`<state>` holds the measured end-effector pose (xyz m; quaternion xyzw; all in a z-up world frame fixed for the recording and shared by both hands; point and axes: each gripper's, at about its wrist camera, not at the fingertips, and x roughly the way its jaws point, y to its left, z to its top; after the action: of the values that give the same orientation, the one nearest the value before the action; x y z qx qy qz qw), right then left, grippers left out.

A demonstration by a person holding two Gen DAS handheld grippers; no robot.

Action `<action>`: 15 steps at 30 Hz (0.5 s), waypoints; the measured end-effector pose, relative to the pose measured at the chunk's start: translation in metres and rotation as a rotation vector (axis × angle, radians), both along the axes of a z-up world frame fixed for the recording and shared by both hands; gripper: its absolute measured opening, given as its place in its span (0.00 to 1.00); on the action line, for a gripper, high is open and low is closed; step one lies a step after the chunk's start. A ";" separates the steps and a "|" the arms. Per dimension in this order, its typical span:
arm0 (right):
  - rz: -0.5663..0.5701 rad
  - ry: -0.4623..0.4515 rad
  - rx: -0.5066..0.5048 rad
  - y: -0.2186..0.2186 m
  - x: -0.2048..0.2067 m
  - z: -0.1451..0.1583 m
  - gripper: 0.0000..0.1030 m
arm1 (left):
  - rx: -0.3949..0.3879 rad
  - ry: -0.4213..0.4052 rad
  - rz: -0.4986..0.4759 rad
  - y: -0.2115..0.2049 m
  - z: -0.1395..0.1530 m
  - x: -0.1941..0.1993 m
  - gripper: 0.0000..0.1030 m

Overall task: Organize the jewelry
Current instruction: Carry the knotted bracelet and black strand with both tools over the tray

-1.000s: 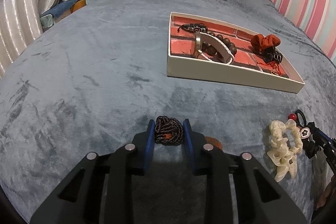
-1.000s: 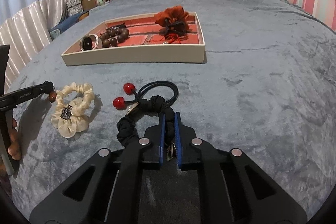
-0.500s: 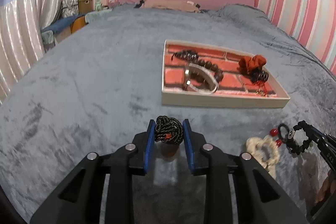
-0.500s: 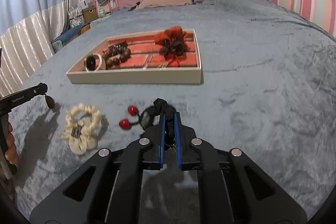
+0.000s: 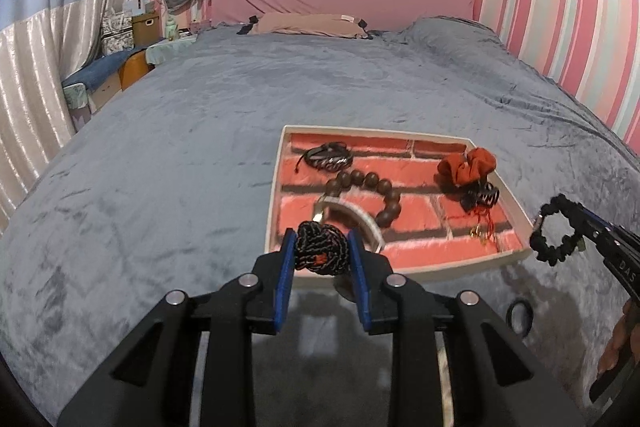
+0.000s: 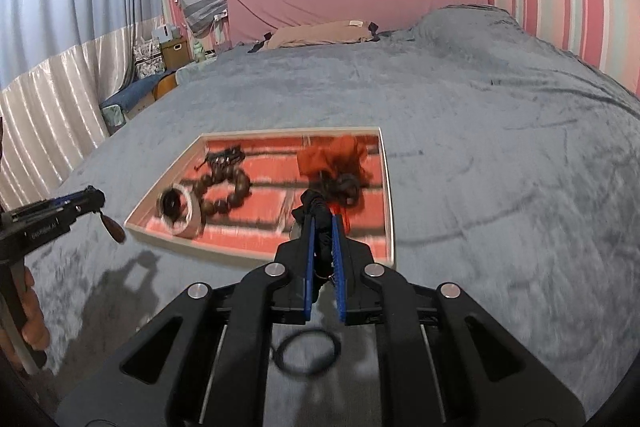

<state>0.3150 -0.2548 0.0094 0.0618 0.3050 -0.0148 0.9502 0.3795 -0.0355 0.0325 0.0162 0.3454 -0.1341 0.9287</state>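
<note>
Tray (image 5: 404,273) with wooden beads (image 5: 370,183), orange scrunchie (image 5: 466,165), leather bracelet (image 5: 328,157)

We look forward from both wrists, raised close above the grey velvet bedspread (image 5: 160,187); both views share the cream-rimmed, brick-patterned tray (image 5: 273,195) (image 6: 387,187) at twelve o'clock.

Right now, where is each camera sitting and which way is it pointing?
Left wrist: on the left gripper, facing the tray; its fingers clamp a braided bracelet.
Right wrist: on the right gripper, same heading; its fingers pinch a black hair tie.
Shared: tray, wooden bead bracelet, each other's gripper.
</note>
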 end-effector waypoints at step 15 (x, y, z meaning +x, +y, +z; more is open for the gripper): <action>-0.004 0.135 -0.043 -0.009 0.084 -0.052 0.09 | 0.098 0.070 -0.007 -0.047 -0.059 0.076 0.26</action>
<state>0.3993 -0.2642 -0.0422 0.0409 0.3677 -0.0275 0.9286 0.4558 -0.0826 -0.0264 0.0584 0.3836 -0.1208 0.9137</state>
